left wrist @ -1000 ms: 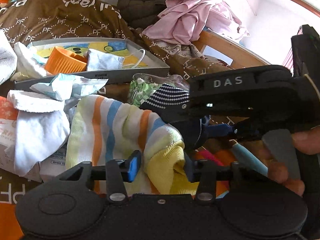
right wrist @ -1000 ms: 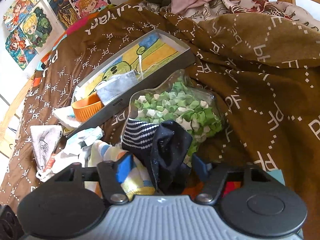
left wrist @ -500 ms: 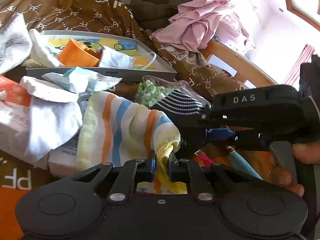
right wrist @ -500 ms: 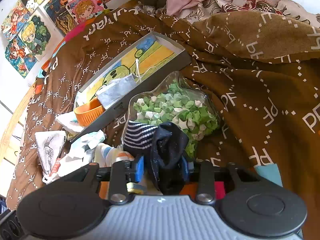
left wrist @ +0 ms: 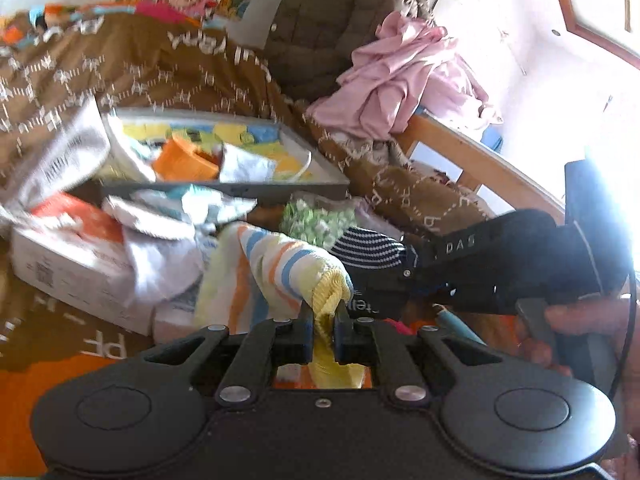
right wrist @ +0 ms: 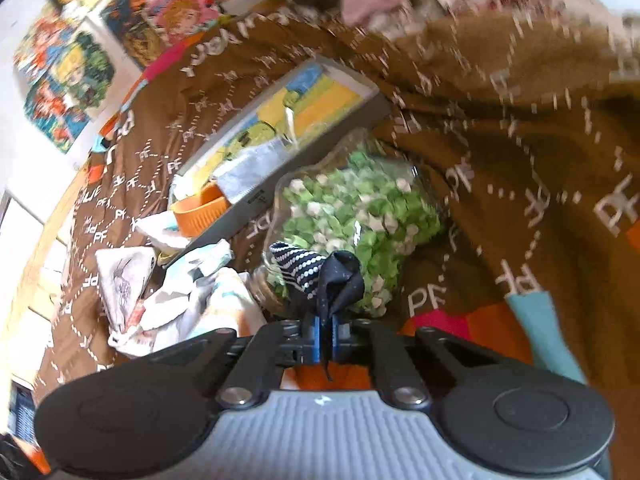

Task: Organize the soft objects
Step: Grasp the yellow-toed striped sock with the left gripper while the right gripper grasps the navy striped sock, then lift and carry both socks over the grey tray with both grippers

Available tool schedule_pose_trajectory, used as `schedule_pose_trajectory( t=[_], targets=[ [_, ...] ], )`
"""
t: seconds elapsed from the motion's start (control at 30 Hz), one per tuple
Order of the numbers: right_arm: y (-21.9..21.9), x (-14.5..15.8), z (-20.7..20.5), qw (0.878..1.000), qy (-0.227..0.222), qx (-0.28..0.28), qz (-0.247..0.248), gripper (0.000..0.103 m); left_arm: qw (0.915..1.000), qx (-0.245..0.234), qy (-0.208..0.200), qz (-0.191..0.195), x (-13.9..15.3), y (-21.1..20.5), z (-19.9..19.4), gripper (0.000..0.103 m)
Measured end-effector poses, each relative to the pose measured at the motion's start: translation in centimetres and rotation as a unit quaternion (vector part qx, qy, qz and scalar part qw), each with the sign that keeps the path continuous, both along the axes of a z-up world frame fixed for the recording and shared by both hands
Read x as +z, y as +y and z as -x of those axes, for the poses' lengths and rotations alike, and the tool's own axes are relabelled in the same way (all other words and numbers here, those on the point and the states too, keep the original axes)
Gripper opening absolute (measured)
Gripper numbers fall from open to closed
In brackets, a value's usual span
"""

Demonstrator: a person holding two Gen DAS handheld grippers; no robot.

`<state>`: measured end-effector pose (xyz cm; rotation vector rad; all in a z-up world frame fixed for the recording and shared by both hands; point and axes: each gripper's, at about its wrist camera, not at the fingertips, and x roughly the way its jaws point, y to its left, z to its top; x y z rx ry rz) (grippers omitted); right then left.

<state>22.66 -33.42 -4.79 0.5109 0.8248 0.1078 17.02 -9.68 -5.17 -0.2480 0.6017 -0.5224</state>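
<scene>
Item: both your grippers, over a brown bedspread (right wrist: 532, 152) strewn with soft goods.

Left wrist view only: your right hand (left wrist: 568, 324) at 3 o'clock, fingers curled round the handle of the right tool; a white carton (left wrist: 76, 264) at 9 o'clock under crumpled white cloths; a pink garment (left wrist: 404, 76) heaped at 1 o'clock on a wooden rail. Right wrist view only: the clear bag of green and white pieces (right wrist: 352, 212) seen whole at 12 o'clock; cartoon posters (right wrist: 80, 64) at 10 o'clock; a folded printed cloth (right wrist: 124, 280) at 9 o'clock.

Both views: the grey tray (left wrist: 248, 190) with an orange cup (left wrist: 188, 158) and a face mask (right wrist: 252, 174) inside.

Left gripper (left wrist: 322, 324): jaws pinched nearly together on the yellow cuff of the striped sock (left wrist: 280, 268), which trails away toward 11 o'clock and drapes over the clutter.

Right gripper (right wrist: 326, 332): blue pads drawn tight on a thin fold of the navy sock (right wrist: 338, 280); its white-dotted end points to 11 o'clock and lies against the bag.

You hold the right tool level, just beside the left at its 3 o'clock, the two socks nearly touching.
</scene>
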Motion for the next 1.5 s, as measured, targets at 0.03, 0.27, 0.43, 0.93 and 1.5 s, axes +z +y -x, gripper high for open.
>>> schedule_pose_trajectory(
  t=[0.03,0.27,0.43,0.93,1.5],
  targets=[
    [0.2,0.5,0.5,1.000,-0.012,0.002,0.013,0.006,1.0000,0.004,-0.004,-0.005,0.6,0.1,0.4,0.009],
    [1.3,3.6,6.2,0.993,-0.100,0.026,0.051,0.005,0.9969,0.000,-0.027,-0.073,4.7,0.2,4.4,0.008],
    [1.9,5.2,10.9,0.988,-0.139,0.027,0.056,0.005,0.9970,-0.001,-0.037,-0.068,7.3,1.2,8.0,0.009],
    [1.7,12.2,19.9,0.967,-0.223,0.072,0.099,0.005,0.9953,-0.018,-0.056,-0.076,17.2,1.0,12.5,0.009],
    [1.2,13.6,7.8,0.961,-0.239,0.105,0.095,0.006,0.9906,0.036,-0.049,-0.123,18.5,-1.1,1.1,0.009]
  ],
)
